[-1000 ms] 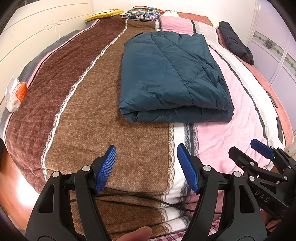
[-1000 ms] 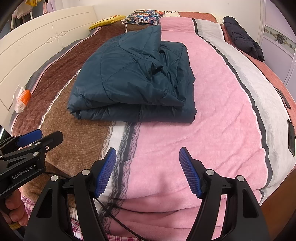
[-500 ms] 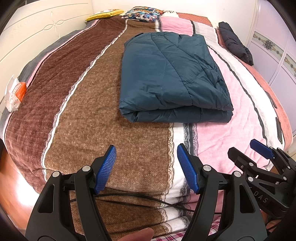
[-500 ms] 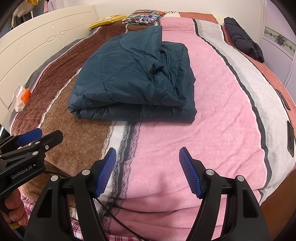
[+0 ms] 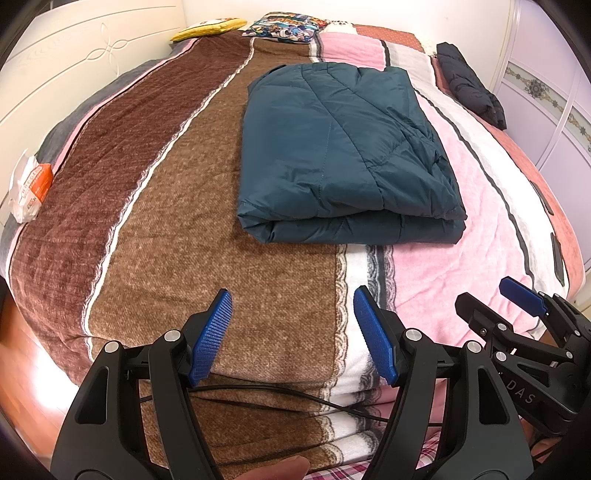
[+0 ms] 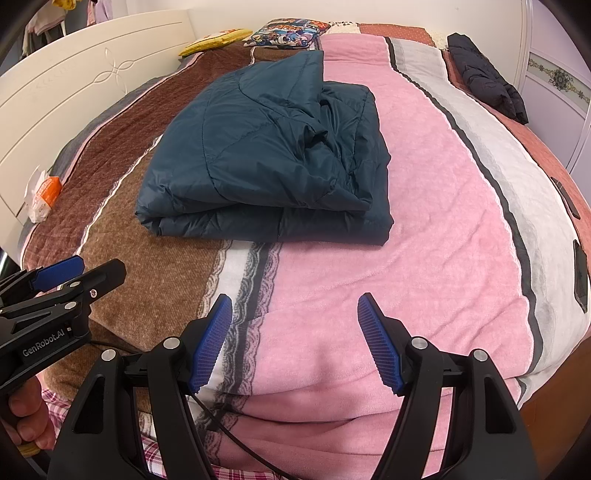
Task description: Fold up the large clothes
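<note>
A dark teal quilted jacket [image 5: 343,155] lies folded into a thick rectangle in the middle of the bed; it also shows in the right wrist view [image 6: 266,158]. My left gripper [image 5: 291,332] is open and empty, hovering over the near edge of the bed, well short of the jacket. My right gripper [image 6: 295,336] is open and empty too, at the same near edge, apart from the jacket. Each gripper shows at the side of the other's view: the right one [image 5: 491,306] and the left one [image 6: 81,273].
The striped brown, white and pink blanket [image 5: 166,221] covers the bed. A black garment [image 5: 469,88] lies at the far right. Pillows [image 5: 284,26] and a yellow cushion [image 5: 207,27] sit at the head. A white-orange packet [image 5: 29,188] lies at the left edge. A black cable [image 5: 277,395] runs below the grippers.
</note>
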A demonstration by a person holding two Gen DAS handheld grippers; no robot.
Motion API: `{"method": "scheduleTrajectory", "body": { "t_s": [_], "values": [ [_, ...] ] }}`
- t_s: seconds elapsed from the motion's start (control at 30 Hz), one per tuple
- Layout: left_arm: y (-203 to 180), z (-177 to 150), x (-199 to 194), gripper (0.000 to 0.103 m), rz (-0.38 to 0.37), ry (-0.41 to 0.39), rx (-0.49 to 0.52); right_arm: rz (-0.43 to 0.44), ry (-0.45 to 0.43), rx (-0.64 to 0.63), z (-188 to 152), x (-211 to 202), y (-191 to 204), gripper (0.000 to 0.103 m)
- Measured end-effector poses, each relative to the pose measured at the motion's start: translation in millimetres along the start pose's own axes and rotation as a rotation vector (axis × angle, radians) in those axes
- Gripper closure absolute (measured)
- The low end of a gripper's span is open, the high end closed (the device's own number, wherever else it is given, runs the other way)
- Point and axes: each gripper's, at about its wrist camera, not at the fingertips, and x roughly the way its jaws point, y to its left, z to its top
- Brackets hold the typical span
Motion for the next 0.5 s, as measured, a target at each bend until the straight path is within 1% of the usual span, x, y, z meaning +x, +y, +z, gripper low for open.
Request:
{"method": "scheduleTrajectory", "body": {
  "t_s": [0.5],
  "values": [
    [0.1, -0.2, 0.1, 0.035, 0.0, 0.001, -0.001, 0.0, 0.001, -0.001, -0.5, 0.0, -0.1, 0.034]
  ]
}}
